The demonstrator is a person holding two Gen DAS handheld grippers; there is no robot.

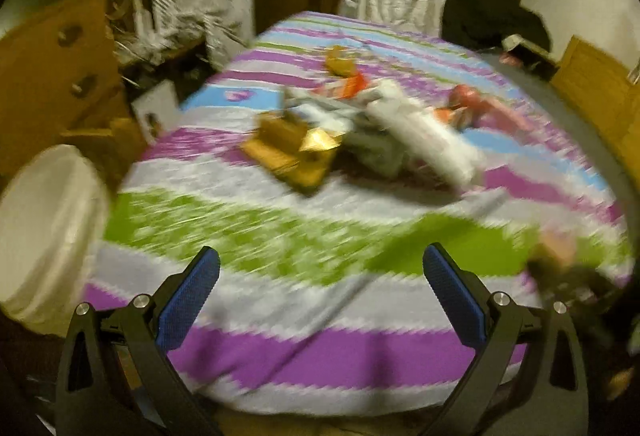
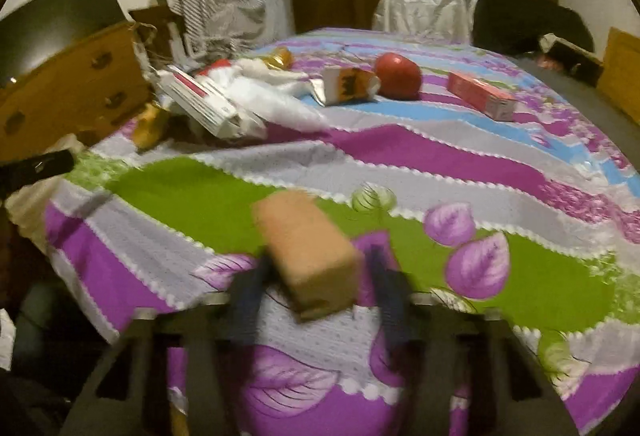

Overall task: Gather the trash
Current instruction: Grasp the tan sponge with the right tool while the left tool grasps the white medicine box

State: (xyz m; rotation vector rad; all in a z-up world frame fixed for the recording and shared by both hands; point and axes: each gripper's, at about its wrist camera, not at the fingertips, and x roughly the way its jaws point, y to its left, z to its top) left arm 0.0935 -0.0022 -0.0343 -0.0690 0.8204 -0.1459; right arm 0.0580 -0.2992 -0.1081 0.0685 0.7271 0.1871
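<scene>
2 handheld grippers work over a bed (image 2: 420, 156) covered in a purple, green, grey and blue striped sheet, trash strewn across it.

In the blurred left wrist view, a white-lined bin (image 1: 48, 228) stands at the far left beside the bed's edge. The left gripper (image 1: 320, 292) hangs above the sheet near the foot of the bed, its blue-padded fingers (image 1: 188, 300) spread wide with nothing between them. Farther up the sheet lies a gold wrapper (image 1: 296, 152), then a heap of grey and white litter (image 1: 400, 132), details lost to motion blur.

In the right wrist view, a wooden dresser (image 2: 68, 88) sits at the left, and a flattened white box with red trim (image 2: 204, 104) lies at the bed's edge next to crumpled white paper (image 2: 264, 92). The right gripper (image 2: 320, 288), smeared by blur, pinches a tan cardboard box (image 2: 312, 256) just above the sheet. Beyond it rest a small white and orange carton (image 2: 348, 84), a red apple (image 2: 398, 76) just beside it, and a red box (image 2: 480, 96) to the right.
</scene>
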